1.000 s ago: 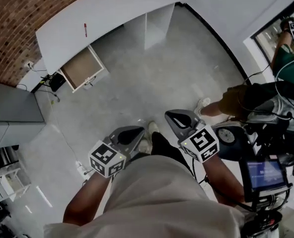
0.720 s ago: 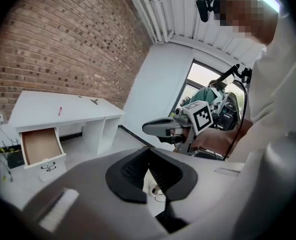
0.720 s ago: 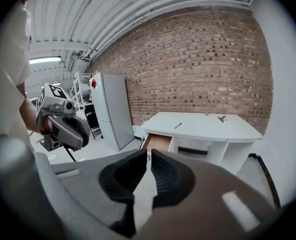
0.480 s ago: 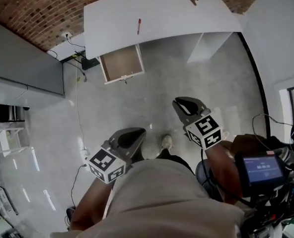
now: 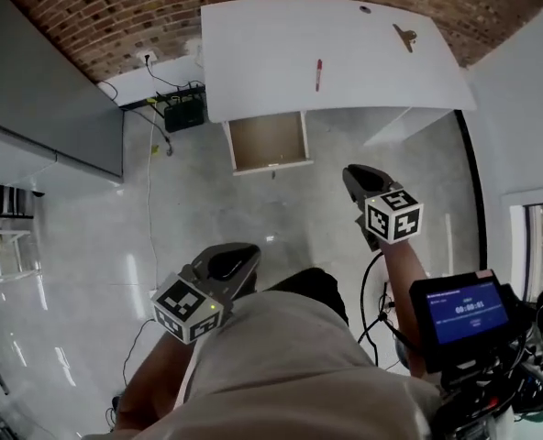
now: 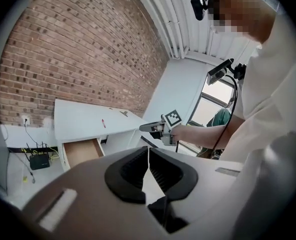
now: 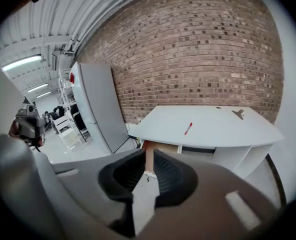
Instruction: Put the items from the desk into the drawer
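Head view: the drawer [image 5: 269, 141] stands open under the desk's [image 5: 253, 53] front edge. It is a shallow white box, and its flat brown bottom shows bare. On the smooth white desk top lies a slim red pen [image 5: 318, 74], just behind the drawer and a little to its right. A small dark clip [image 5: 404, 37] lies near the far right corner, well apart from the pen. Both grippers hang over the glossy grey floor [image 5: 207, 200], well away from the desk. The left gripper [image 5: 242, 258] is close to the person's body, its ribbed black jaws pressed together on nothing. The right gripper [image 5: 354, 176] is held further forward, its jaws a narrow slit apart and empty. A brick wall [image 5: 116, 7] backs the desk, a grey cabinet [image 5: 42, 90] stands to its left, and a black box [image 5: 183, 113] with cables sits on the floor between them.
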Available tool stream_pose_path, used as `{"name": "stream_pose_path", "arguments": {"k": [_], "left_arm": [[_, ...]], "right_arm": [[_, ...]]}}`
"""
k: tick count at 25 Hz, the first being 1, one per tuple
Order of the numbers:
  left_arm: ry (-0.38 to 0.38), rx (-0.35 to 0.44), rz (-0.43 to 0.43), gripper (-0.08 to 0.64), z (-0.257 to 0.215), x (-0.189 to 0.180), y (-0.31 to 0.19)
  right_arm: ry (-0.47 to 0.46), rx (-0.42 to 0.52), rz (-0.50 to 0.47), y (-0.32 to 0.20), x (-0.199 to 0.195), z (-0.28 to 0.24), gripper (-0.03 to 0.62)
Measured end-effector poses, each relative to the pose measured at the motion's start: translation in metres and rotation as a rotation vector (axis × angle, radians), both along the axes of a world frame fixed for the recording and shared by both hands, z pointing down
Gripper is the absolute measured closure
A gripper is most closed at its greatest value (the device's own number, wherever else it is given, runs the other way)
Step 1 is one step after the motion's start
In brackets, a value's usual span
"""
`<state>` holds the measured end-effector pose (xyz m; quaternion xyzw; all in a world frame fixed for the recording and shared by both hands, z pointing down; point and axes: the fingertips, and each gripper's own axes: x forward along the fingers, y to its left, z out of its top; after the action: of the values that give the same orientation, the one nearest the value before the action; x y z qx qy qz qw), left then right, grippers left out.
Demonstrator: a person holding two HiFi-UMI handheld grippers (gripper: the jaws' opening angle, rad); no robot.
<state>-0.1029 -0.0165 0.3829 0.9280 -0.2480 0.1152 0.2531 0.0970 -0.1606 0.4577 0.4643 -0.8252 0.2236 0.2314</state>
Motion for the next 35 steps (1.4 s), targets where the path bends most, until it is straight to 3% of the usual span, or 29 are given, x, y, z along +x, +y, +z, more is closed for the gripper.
{"name": "stream_pose_path", "arguments": {"k": [2, 5, 13, 21, 27, 35], "left_arm": [[0.004, -0.024, 0.010, 0.546, 0.004, -0.038, -0.022], [-0.013, -0.035, 0.006, 0.546, 0.010, -0.057, -0.038], [0.011, -0.057, -0.052, 0.541, 0.016, -0.054, -0.110], [-0.018, -0.102, -0.144, 0.541, 0.013, -0.037, -0.192], [-0.045, -0.135, -0.165, 0.541, 0.023, -0.031, -0.224], [-0.032, -0.165, -0.189, 0.541, 0.030, -0.037, -0.239]], "right_arm": [[0.006, -0.017, 0.040, -0.041, -0.023, 0.012, 0.555], [0.001, -0.043, 0.092, -0.086, -0.026, 0.024, 0.555], [0.078, -0.085, 0.141, -0.229, -0.007, 0.074, 0.549], [0.105, -0.166, 0.202, -0.357, 0.036, 0.131, 0.523], [0.136, -0.243, 0.267, -0.404, 0.054, 0.174, 0.502], [0.123, -0.327, 0.333, -0.409, 0.056, 0.204, 0.522]]}}
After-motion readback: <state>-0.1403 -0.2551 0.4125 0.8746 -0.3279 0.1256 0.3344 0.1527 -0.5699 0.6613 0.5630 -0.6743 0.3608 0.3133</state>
